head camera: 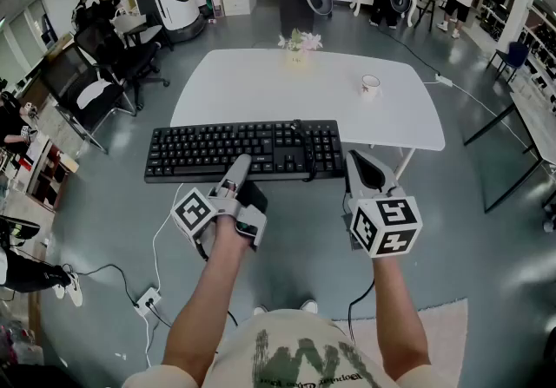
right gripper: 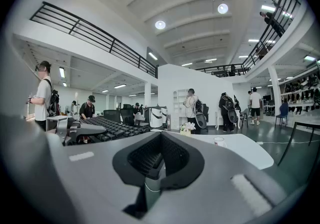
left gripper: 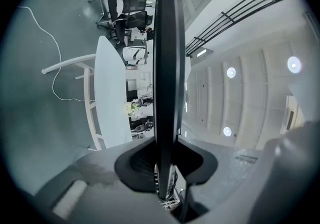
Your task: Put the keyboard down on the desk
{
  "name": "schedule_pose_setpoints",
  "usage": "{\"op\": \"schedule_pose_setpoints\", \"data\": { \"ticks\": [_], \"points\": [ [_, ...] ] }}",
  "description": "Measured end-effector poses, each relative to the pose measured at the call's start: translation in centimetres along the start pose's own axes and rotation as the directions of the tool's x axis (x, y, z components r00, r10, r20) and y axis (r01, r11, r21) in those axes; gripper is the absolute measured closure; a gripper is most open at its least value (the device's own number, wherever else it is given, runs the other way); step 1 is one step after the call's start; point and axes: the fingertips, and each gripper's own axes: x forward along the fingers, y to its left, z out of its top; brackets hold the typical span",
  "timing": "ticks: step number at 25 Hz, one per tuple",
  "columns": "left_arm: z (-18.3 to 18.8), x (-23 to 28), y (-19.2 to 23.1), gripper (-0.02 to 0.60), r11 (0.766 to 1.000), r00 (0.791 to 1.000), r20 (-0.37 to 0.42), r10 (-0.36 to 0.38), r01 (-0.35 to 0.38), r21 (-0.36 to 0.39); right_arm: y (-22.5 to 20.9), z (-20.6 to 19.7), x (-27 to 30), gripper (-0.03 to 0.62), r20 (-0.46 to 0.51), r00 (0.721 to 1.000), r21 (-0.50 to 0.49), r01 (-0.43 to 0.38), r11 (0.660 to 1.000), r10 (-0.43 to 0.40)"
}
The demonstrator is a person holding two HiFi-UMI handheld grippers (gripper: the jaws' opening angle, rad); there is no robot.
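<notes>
A black keyboard (head camera: 243,150) hangs in the air in front of the white desk (head camera: 261,91), its long side level. My left gripper (head camera: 241,165) is shut on the keyboard's near edge around the middle. In the left gripper view the keyboard (left gripper: 165,67) runs edge-on between the pads of the left gripper (left gripper: 165,168). My right gripper (head camera: 363,171) floats just off the keyboard's right end, apart from it, jaws together and empty. From the right gripper (right gripper: 150,168) the keyboard (right gripper: 107,129) lies to the left, the desk (right gripper: 245,148) ahead.
On the desk stand a white mug (head camera: 371,85) at the right and a small flower pot (head camera: 298,43) at the far edge. Office chairs (head camera: 113,65) stand left of it, a black table (head camera: 521,117) to the right. A power strip (head camera: 148,299) with cables lies on the floor.
</notes>
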Motion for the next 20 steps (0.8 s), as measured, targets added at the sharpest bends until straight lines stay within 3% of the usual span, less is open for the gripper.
{"op": "schedule_pose_setpoints", "data": {
  "ticks": [10, 16, 20],
  "points": [
    [-0.1, 0.6, 1.4, 0.494, 1.0, 1.0, 0.003, 0.01, -0.01, 0.0, -0.8, -1.5, 1.2, 0.595, -0.018, 1.0, 0.021, -0.011, 1.0, 0.011],
    [-3.2, 2.7, 1.8, 0.494, 1.0, 1.0, 0.02, 0.011, -0.011, 0.004, -4.6, -1.7, 0.7, 0.595, -0.021, 0.999, 0.013, -0.029, 0.999, 0.03],
    [-3.2, 3.3, 2.7, 0.494, 1.0, 1.0, 0.019, 0.02, -0.02, 0.007, -5.1, -2.4, 1.6, 0.595, -0.019, 0.999, 0.018, -0.037, 0.999, 0.037]
  ]
}}
